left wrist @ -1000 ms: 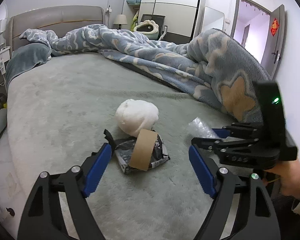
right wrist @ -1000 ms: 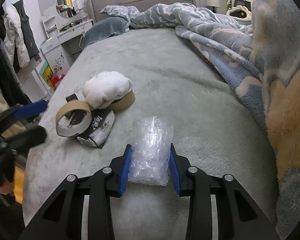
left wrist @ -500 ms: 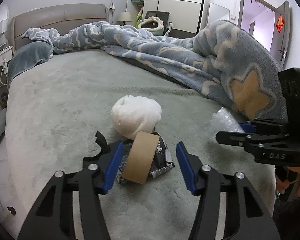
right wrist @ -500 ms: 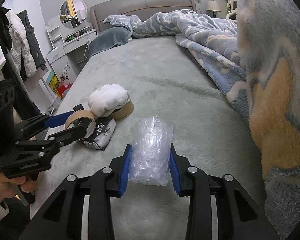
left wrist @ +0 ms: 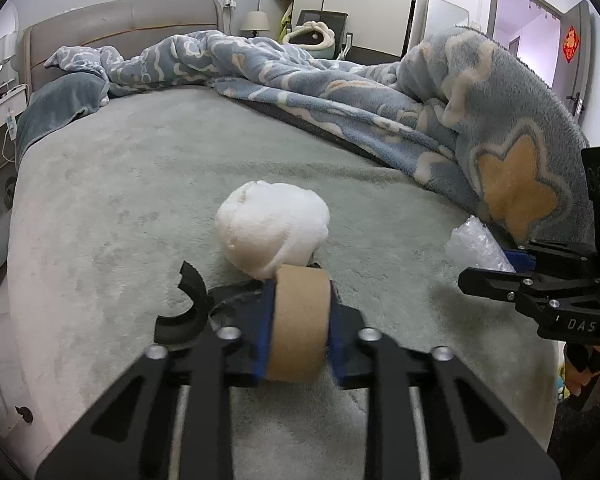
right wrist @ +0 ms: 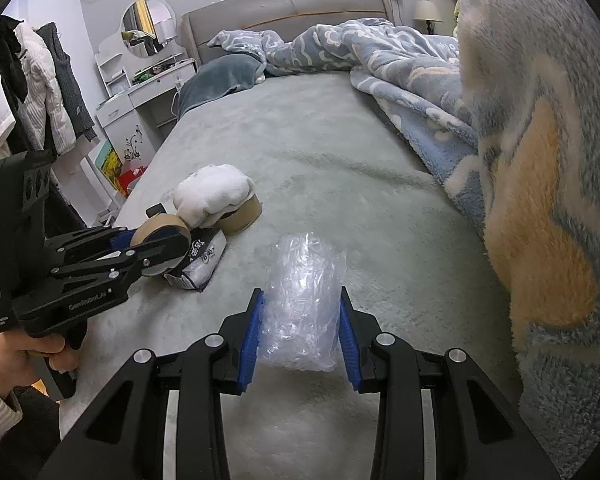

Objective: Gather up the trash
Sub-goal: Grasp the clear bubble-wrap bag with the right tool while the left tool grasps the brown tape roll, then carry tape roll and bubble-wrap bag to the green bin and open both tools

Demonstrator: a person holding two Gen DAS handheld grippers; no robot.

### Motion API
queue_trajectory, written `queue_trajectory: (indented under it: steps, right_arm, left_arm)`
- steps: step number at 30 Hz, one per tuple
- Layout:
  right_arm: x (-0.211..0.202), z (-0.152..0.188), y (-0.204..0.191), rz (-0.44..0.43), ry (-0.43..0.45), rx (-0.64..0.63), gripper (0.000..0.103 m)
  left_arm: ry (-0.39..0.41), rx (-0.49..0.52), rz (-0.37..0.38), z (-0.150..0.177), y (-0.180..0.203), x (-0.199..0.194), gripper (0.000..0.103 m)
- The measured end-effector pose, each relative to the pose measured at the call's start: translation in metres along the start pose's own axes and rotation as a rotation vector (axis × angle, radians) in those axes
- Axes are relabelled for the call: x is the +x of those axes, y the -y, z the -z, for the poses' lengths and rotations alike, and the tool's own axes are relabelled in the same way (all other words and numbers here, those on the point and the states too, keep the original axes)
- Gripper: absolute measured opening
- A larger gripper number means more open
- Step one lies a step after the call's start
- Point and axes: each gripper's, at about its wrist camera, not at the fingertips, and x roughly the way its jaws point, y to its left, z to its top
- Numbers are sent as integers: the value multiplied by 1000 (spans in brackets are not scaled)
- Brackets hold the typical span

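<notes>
Pickup stage, looks like: the left gripper point(left wrist: 298, 330) is clamping its jaws on the cardboard tape roll point(left wrist: 298, 326), the right gripper point(right wrist: 300, 334) is squeezing the clear plastic bag point(right wrist: 302, 300), both on the bed point(right wrist: 320, 152). Next is probably lifting them, and a wrapper point(right wrist: 200, 264), white wad point(right wrist: 214, 194) and second roll point(right wrist: 240, 216) are waiting.

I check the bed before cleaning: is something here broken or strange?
Yes. A black curved fragment lies on the bed sheet beside the left tool, which grips a cardboard tape core; its jagged end looks snapped off. The blanket is bunched aside.
</notes>
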Motion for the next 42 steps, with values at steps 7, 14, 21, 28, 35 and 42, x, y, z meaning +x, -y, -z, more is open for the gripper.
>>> queue_trajectory:
  steps: [7, 14, 21, 28, 35, 42]
  right_arm:
    - [-2, -2, -4, -10, 4, 0, 36]
    - [-4, -9, -26, -36, 7, -22, 36]
    - [-13, -7, -44, -54, 1, -6, 36]
    - [-9, 6, -60, -58, -35, 21, 36]
    - [-18, 16, -86, -73, -24, 33, 36]
    - [-26, 28, -123, -110, -17, 0, 36]
  left_arm:
    - [-3, 0, -4, 0, 0, -1, 23]
    - [11, -29, -9, 4, -7, -13, 22]
    - [36, -58, 11, 10, -13, -40, 22]
    - [41, -87, 0, 23, -22, -67, 22]
    - [23, -131, -82, 50, -42, -92, 22]
    - [-2, -166, -138, 75, -57, -116, 22]
